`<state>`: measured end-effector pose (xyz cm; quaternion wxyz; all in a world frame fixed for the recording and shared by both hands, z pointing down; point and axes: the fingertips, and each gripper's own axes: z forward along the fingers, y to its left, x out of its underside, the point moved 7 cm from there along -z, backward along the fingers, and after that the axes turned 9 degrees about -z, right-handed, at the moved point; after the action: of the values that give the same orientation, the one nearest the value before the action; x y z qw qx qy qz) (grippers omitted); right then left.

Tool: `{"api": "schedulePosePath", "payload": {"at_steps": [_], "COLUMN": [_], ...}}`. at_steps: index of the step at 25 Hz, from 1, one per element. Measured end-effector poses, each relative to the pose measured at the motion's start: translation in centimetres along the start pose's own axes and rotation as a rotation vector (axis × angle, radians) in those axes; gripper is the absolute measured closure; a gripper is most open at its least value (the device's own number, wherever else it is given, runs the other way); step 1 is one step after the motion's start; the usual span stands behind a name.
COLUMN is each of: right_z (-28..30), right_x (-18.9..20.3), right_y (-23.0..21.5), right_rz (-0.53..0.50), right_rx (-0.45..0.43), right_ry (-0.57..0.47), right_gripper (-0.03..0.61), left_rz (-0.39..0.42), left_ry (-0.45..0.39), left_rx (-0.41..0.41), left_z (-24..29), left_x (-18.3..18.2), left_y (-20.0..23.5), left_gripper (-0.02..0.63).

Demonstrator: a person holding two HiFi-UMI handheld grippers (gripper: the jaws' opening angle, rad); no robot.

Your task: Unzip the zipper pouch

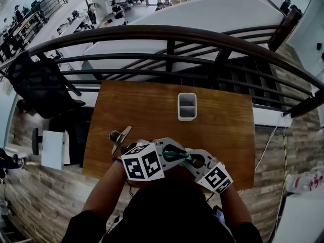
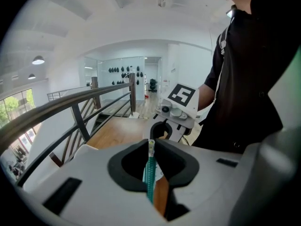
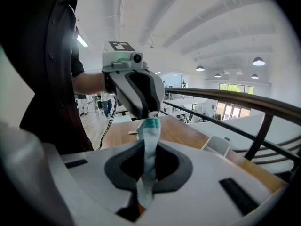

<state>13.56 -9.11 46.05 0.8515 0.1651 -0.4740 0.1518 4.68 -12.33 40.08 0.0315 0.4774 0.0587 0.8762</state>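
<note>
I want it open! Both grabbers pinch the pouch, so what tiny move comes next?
Probably draw the left gripper slowly away along the zipper: it's clamped on that teal edge, while the right gripper grips the zipper pouch to brace it.

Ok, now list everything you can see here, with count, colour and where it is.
zipper pouch: one, teal, held between both grippers
table: one, brown wood, in front of the person
container: one, white, two compartments, on the table's far side
small object: one, dark, table's near left; cannot tell what
office chair: one, black, left of the table
railing: one, dark, beyond the table
left gripper: one, white, shut on the zipper pouch
right gripper: one, white, shut on the zipper pouch
</note>
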Motion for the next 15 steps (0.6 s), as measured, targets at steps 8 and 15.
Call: {"api": "schedulePosePath", "payload": {"at_steps": [8,15], "right_z": [-0.2,-0.1], "right_x": [0.2,0.0], "right_y": [0.0,0.2], "right_rz": [-0.005,-0.021], "right_rx": [0.0,-0.002], "right_ry": [0.021,0.028], "right_gripper": [0.575,0.575], "left_rz": [-0.005,0.0], "left_ry": [-0.017,0.023], "left_rx": [-0.019,0.026], "left_z": [-0.4,0.6], "left_x": [0.4,0.5], "left_y": [0.3,0.0], "left_gripper": [0.575,0.465]}}
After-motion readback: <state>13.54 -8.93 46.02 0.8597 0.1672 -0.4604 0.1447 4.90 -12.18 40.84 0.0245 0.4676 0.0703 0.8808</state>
